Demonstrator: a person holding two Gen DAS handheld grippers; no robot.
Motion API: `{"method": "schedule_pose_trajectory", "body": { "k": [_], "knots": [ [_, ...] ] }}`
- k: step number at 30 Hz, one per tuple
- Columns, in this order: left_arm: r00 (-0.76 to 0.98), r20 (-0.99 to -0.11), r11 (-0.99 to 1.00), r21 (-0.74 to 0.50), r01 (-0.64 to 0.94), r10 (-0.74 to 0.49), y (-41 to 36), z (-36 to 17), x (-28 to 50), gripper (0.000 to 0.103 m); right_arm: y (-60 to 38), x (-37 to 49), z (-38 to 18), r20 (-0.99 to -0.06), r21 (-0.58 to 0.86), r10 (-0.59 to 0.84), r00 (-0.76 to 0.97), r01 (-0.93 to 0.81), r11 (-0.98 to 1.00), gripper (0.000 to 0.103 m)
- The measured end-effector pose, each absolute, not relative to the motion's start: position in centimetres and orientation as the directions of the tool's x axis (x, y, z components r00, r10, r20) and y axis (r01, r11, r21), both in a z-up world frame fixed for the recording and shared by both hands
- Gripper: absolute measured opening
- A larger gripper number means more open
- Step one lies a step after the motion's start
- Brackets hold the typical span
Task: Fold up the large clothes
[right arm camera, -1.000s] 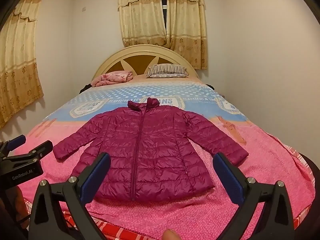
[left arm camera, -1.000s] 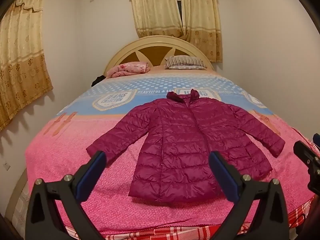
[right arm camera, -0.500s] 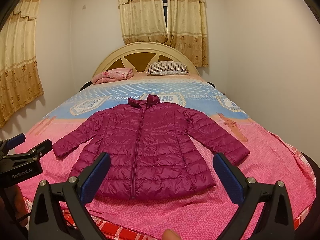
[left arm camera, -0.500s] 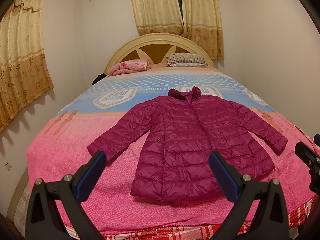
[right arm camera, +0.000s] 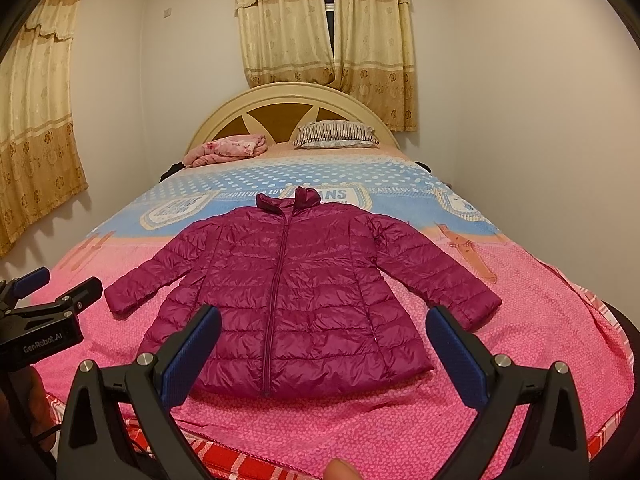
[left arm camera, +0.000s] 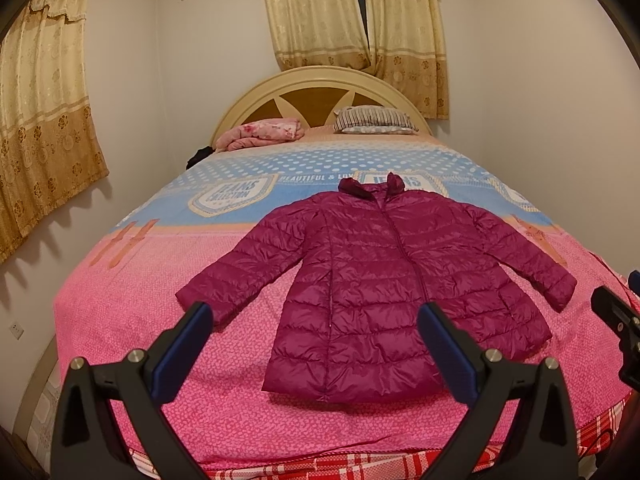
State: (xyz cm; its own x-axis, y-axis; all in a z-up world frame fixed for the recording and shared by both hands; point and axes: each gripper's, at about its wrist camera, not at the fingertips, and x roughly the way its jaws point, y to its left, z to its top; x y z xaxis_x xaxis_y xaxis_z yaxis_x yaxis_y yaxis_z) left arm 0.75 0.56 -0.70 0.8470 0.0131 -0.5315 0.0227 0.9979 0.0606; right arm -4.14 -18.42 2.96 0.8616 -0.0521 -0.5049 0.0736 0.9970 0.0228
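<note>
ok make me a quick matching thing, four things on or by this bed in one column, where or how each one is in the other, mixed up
Things:
1. purple puffer jacket
2. striped pillow
3. pink floral blanket
4. right gripper

States:
A. bundled at the headboard's left end
B. open, holding nothing
C. spread flat, zipped, sleeves out
D. lying at the headboard's right end

Pairs: 1-C, 2-D, 3-A, 4-B

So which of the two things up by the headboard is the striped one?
The striped pillow on the right; the floral pink blanket on the left is bundled.
</note>
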Motion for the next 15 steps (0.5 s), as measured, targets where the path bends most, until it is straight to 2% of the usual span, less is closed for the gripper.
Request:
{"method": "schedule_pose_trajectory", "body": {
  "k": [15],
  "knots": [
    [0.848,-0.53,0.998,0.059,0.02,0.015,0.68,-0.55,0.72,0.103,-18.49,-4.08,2.9,-0.505,0.023,-0.05,0.862,0.072,0.997,0.102]
  ]
}}
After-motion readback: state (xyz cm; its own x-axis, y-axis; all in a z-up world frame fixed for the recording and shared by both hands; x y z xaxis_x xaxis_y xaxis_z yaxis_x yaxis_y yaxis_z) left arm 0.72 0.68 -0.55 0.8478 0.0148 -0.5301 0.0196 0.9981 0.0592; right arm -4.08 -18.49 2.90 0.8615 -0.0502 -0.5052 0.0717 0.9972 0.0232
